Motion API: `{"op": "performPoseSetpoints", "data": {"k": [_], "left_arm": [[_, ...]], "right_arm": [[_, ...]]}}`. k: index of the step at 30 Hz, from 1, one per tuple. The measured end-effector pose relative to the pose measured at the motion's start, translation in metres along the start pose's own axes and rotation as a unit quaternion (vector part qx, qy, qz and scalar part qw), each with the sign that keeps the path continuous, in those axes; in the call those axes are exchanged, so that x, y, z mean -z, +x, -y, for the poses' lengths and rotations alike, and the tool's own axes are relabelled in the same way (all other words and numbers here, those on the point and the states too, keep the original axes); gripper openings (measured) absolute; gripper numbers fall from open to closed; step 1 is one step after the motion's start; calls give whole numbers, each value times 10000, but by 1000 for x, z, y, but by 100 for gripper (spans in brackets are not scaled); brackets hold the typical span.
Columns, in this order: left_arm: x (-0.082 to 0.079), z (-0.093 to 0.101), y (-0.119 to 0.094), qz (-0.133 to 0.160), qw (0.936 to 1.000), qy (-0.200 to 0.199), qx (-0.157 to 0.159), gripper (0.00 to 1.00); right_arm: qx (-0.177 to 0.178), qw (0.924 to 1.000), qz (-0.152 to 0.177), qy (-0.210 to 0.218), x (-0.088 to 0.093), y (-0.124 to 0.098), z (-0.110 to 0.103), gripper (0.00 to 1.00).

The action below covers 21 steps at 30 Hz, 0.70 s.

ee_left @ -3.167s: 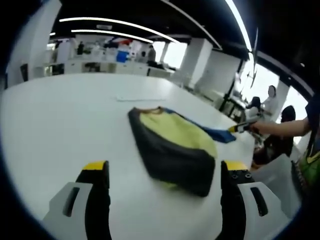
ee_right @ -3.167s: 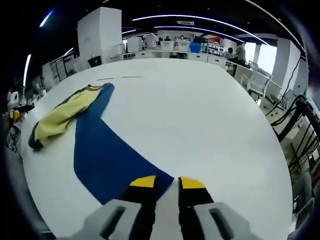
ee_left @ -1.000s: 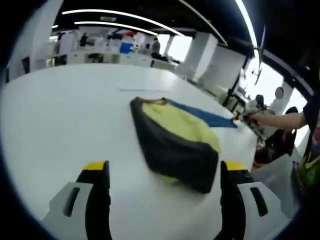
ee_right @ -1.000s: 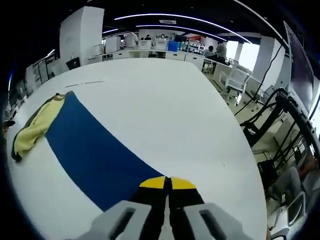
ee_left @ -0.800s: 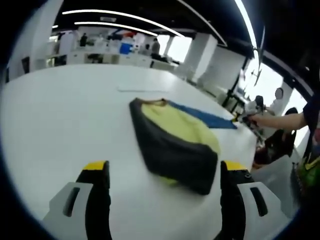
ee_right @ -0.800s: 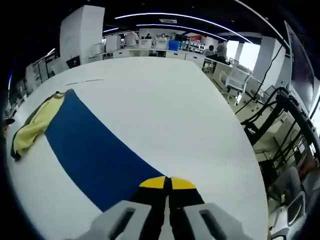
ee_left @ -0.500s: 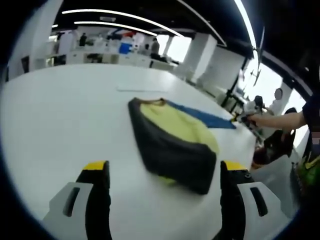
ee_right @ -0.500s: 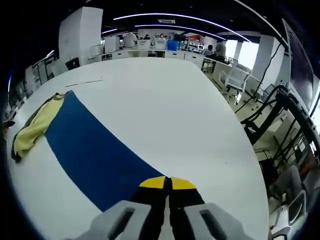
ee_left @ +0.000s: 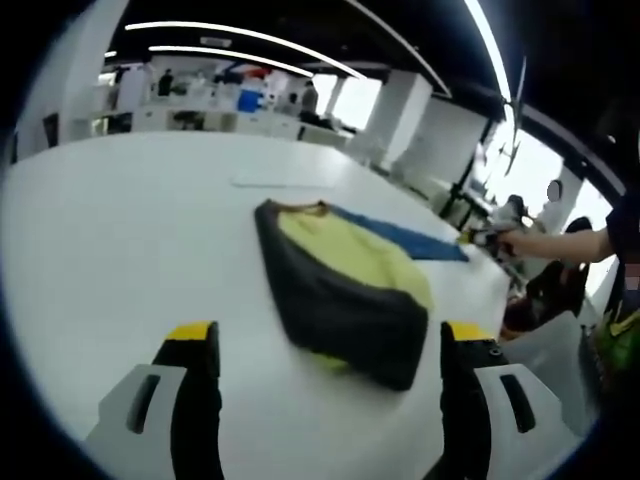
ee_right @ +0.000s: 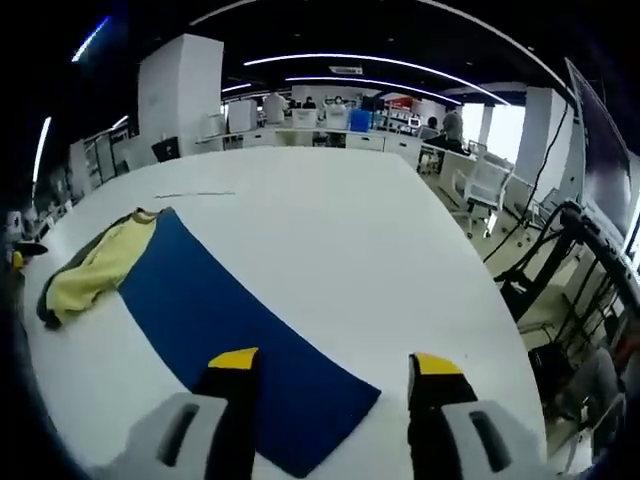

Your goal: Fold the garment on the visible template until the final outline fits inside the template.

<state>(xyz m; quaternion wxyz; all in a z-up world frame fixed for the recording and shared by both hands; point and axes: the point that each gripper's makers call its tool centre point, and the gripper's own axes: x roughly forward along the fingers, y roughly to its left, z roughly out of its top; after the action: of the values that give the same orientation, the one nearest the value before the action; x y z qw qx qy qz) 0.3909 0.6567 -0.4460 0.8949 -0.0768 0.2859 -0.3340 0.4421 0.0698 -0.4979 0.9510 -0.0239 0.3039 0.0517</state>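
Both grippers, left [ee_left: 325, 345] and right [ee_right: 335, 372], are hovering wide open; yellow garment [ee_right: 95, 265] is lying at the blue template's [ee_right: 235, 340] ten o'clock end.

A yellow garment with dark trim [ee_left: 345, 275] lies bunched at centre frame in the left gripper view. The flat blue template [ee_right: 240, 325] stretches diagonally from upper left to lower centre in the right gripper view, the garment overlapping its far end.
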Motion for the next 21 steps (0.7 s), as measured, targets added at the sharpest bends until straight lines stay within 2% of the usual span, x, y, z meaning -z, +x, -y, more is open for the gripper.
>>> {"op": "performPoseSetpoints", "data": {"k": [2,7,12,18,21], "left_arm": [[-1,1,0,24,10000,11,12,87],[-3,3,-1,88,9999,21,62,87],[-3,5,0,132,9998,43,120,87],[-4,9,1,144,9996,84,211,87],[-4,9,2,152,9996,96,232,87]], "right_arm": [[-175,9995,221,-104,-11,-7,-11,73],[-602,9968,500,-146,-25,-25,-37,83],[-871,9942,470,-415,-26,-42,-59,88],[-1226,9896,542,-513,-31,-63,-86,94],[-1473,9859,575,-552,-34,-72,-100,100]]}}
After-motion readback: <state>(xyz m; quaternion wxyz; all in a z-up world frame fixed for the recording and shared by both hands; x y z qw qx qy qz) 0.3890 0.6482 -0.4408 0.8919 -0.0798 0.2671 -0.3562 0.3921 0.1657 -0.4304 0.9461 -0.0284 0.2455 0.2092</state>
